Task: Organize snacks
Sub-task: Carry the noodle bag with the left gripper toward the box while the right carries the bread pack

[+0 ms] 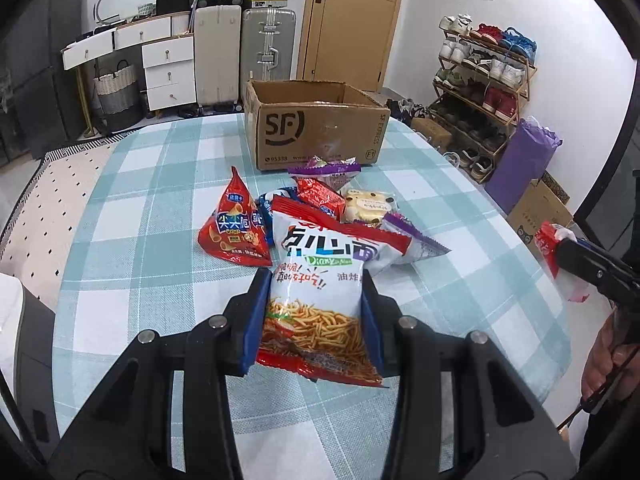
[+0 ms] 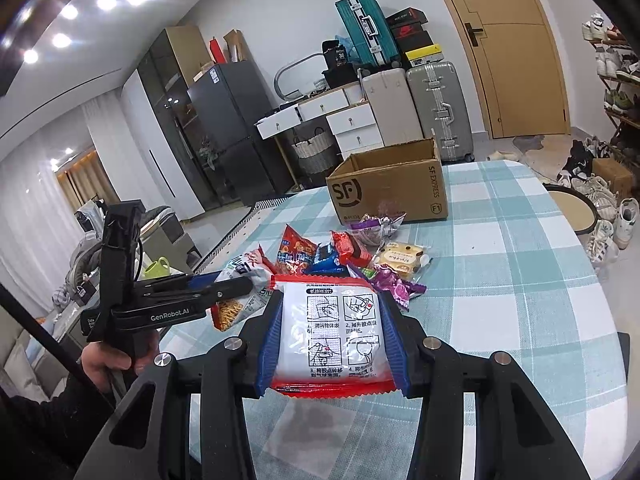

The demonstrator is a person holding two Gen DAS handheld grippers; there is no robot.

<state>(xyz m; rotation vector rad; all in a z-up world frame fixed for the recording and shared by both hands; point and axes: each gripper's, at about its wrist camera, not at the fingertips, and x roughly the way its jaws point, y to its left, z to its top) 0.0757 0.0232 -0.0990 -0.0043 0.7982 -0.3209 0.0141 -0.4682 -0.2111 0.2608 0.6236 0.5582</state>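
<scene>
A desk (image 1: 132,216) under a blue-and-white checked cloth fills the lower room, with suitcases and a door behind. My left tongs (image 1: 316,300) are clamped on a white noodle-snack bag (image 1: 320,280), its red-edged end toward the camera, held clear above the cloth. My right tongs (image 2: 330,328) grip a white packet with printed instruction panels (image 2: 340,332), red crimped edge nearest the lens, likewise raised over the desk. Just beyond both lies the snack pile: a red pyramid-shaped chip bag (image 1: 236,232), a small red packet (image 1: 320,196), a yellow cake pack (image 1: 370,206) and a purple packet (image 1: 324,172), crowded together and partly overlapping. Behind the pile, near the far desk edge, an open cardboard box marked SF (image 1: 316,128) stands upright. A shoe rack (image 1: 480,92) stands off to the right.
</scene>
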